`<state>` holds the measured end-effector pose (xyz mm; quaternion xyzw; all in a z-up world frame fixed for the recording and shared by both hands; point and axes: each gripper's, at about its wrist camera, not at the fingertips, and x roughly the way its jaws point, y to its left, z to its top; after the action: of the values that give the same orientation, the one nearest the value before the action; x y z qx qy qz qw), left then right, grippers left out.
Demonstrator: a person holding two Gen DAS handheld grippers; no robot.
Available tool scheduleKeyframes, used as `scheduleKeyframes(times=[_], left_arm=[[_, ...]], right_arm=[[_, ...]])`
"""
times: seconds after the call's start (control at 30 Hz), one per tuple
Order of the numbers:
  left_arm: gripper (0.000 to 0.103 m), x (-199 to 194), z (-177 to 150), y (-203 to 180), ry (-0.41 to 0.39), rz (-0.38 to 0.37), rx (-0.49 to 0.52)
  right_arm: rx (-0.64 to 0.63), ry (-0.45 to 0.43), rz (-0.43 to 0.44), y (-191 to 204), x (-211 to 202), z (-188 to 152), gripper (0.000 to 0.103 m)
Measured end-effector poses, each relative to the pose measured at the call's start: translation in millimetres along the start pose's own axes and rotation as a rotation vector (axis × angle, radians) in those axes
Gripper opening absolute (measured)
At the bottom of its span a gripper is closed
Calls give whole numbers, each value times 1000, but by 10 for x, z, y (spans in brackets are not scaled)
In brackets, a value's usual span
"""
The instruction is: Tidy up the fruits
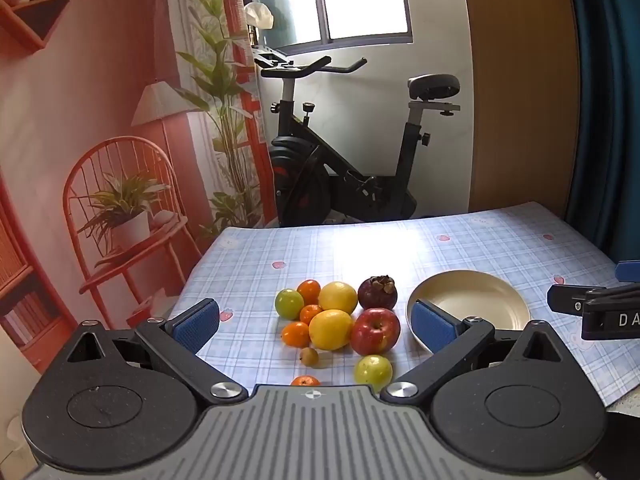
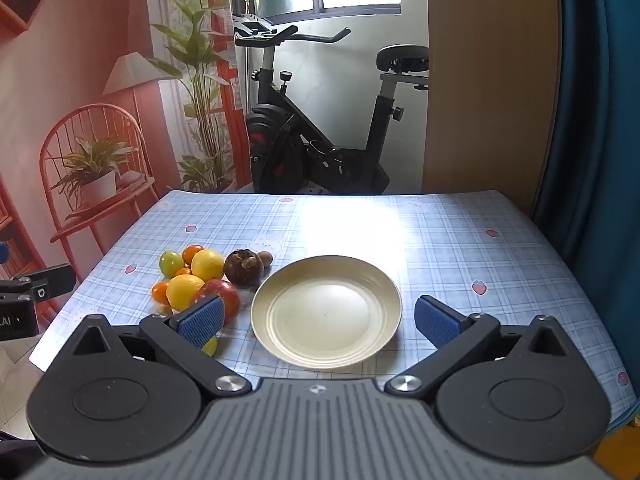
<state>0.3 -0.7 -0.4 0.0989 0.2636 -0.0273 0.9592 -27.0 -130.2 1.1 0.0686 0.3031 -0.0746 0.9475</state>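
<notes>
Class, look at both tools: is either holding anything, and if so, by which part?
Nothing is held. The left tool and right tool both stand open and empty above the table; the fruit lies beside the empty plate.

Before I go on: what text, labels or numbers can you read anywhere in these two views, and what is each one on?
"DA": white letters on the right hand-held gripper, cut off at the left wrist view's edge.
".AI": white letters on the left hand-held gripper, cut off at the right wrist view's edge.
Exercise bike console: too small to read.
Plate, fruit and tablecloth: no text, only printed pictures.
</notes>
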Motion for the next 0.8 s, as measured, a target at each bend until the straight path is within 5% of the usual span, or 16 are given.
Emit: scheduleKeyframes(times=[0.8], left_arm=[[103, -13, -16, 26, 6, -27, -24]], right_arm=[[-10, 1, -2, 13, 3, -9, 103]])
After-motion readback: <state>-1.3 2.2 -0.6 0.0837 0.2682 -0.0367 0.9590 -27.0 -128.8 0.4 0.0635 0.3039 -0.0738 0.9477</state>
